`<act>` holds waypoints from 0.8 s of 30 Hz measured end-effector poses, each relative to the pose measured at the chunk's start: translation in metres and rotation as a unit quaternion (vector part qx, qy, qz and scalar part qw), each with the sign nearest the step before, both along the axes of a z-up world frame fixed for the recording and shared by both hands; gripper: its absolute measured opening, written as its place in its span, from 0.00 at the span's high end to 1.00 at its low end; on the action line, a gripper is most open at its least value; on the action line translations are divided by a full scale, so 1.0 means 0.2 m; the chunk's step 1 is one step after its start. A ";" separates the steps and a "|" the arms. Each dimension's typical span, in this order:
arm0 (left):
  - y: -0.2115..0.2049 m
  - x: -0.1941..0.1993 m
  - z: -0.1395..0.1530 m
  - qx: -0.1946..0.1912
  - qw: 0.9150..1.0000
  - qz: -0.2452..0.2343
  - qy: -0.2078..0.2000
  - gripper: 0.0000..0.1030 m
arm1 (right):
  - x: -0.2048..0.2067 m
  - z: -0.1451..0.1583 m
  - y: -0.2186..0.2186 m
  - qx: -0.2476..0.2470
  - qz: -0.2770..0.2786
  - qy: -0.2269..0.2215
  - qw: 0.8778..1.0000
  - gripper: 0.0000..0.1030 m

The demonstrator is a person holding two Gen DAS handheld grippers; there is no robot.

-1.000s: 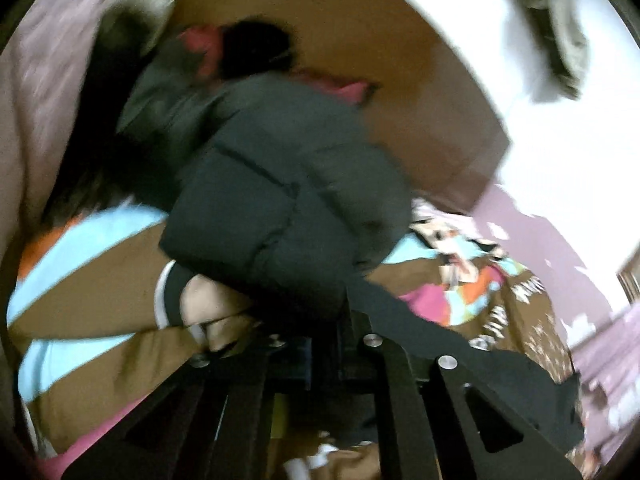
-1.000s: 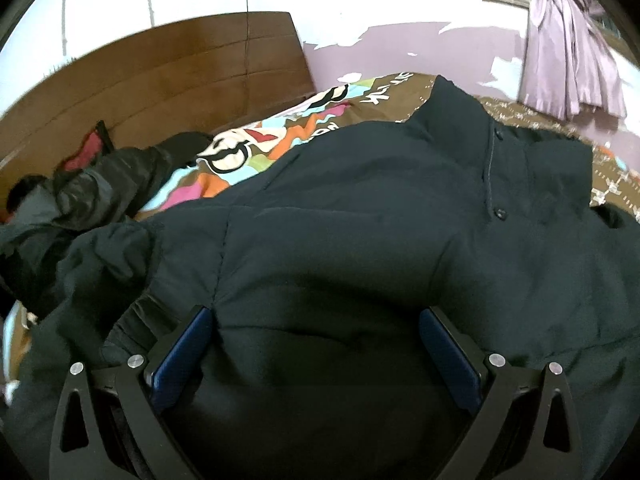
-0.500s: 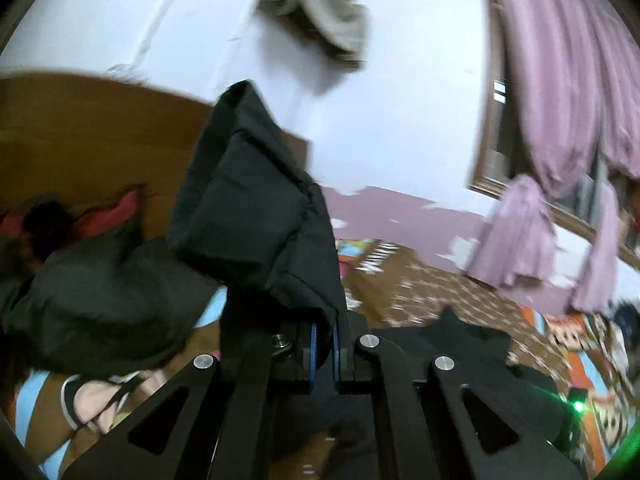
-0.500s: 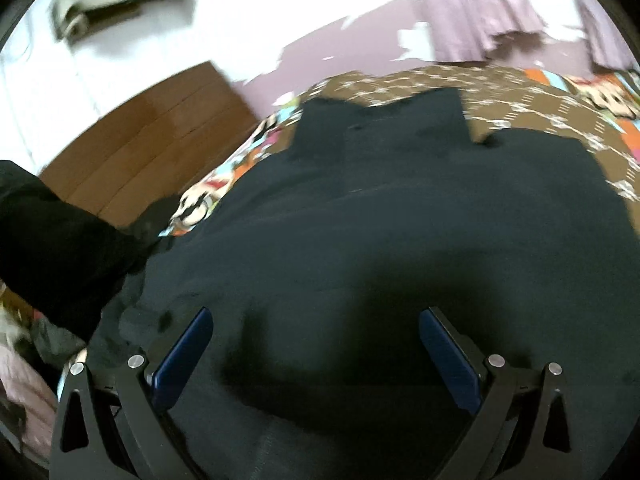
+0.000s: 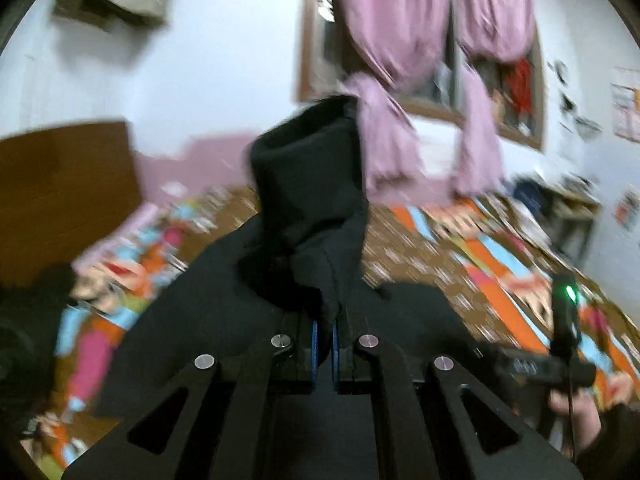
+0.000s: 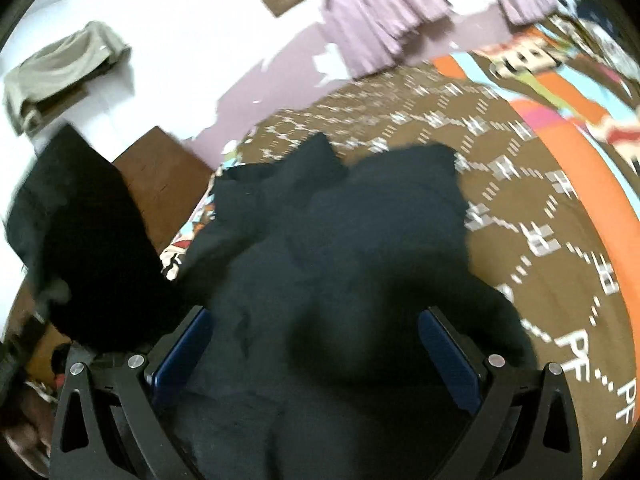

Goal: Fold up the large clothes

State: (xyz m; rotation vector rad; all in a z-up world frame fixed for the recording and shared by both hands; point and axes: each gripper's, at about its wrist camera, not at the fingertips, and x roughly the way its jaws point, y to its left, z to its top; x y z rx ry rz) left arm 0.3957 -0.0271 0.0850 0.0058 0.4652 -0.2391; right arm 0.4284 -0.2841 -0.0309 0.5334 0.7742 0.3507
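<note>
A large black padded jacket (image 6: 340, 248) lies spread on the bed. My left gripper (image 5: 325, 332) is shut on a fold of the jacket's sleeve (image 5: 308, 200), which stands up bunched above the fingers. That lifted sleeve also shows at the left of the right wrist view (image 6: 80, 240). My right gripper (image 6: 316, 356) is open and empty, its blue pads wide apart just above the jacket's body. In the left wrist view the right gripper's handle and the hand holding it (image 5: 560, 368) appear at lower right.
The bed has a brown patterned cover with orange, blue and pink prints (image 6: 540, 200). A wooden headboard (image 5: 60, 184) stands at the left. Pink curtains (image 5: 420, 60) hang at a window behind. A beige garment (image 6: 60, 64) hangs on the white wall.
My left gripper has swung right and up with the sleeve, from the headboard side towards the window. My right gripper stayed open and pulled back above the jacket's body.
</note>
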 end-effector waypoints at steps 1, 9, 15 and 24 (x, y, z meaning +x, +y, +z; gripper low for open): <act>-0.05 0.03 -0.05 0.000 1.000 -0.016 0.020 0.97 | -0.02 -0.04 -0.04 0.006 -0.005 0.007 1.000 0.00; -0.20 0.17 -0.51 0.028 0.988 -0.049 0.141 0.97 | -0.10 -0.14 -0.25 0.129 0.006 -0.003 0.992 0.00; -0.16 0.13 -0.73 0.028 0.981 -0.053 0.185 0.97 | -0.03 -0.12 -0.18 0.152 0.007 0.012 0.988 0.00; -0.11 0.09 -0.76 0.002 0.982 -0.067 0.177 0.97 | -0.09 -0.05 0.00 0.083 -0.003 -0.006 0.996 0.05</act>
